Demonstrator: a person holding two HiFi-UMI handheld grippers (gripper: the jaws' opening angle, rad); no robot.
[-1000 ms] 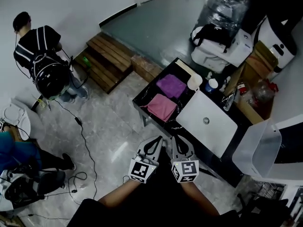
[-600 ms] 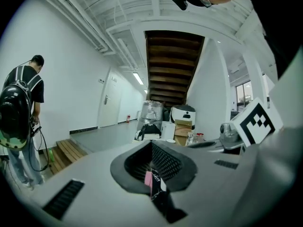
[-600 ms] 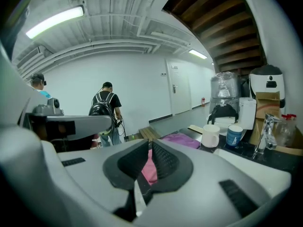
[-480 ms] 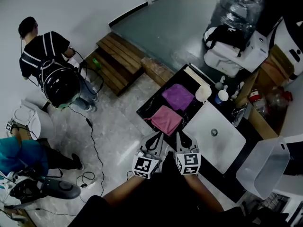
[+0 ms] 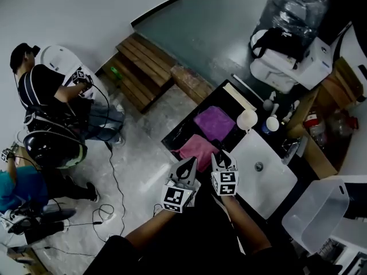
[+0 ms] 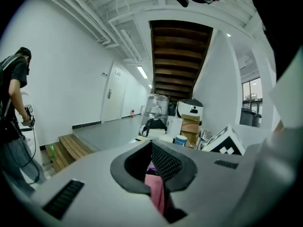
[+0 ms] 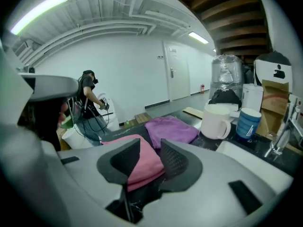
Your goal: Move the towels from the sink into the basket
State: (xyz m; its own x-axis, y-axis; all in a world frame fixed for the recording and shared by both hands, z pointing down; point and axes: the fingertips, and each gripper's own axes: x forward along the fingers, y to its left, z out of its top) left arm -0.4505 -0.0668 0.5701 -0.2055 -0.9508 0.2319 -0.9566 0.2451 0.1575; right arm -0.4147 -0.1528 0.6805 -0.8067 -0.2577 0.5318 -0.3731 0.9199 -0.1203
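A pink towel and a purple towel lie folded on the black counter, left of the white sink. My right gripper hangs over the near edge of the pink towel. Its jaws have just been opening and now stand open, with the towel showing through the gap but not pressed. The left gripper is beside it, short of the counter's near corner, shut with nothing in it. From the left gripper, a strip of pink towel shows beyond the jaws. A clear plastic basket stands at the lower right.
A white mug and a blue cup stand behind the purple towel. A tap is at the sink's far side. A water bottle and boxes are at the back. Two people and cables are on the floor at left.
Both grippers have moved forward and down toward the counter, up to the pink towel. The right jaws went from shut to open. The standing person at left has shifted.
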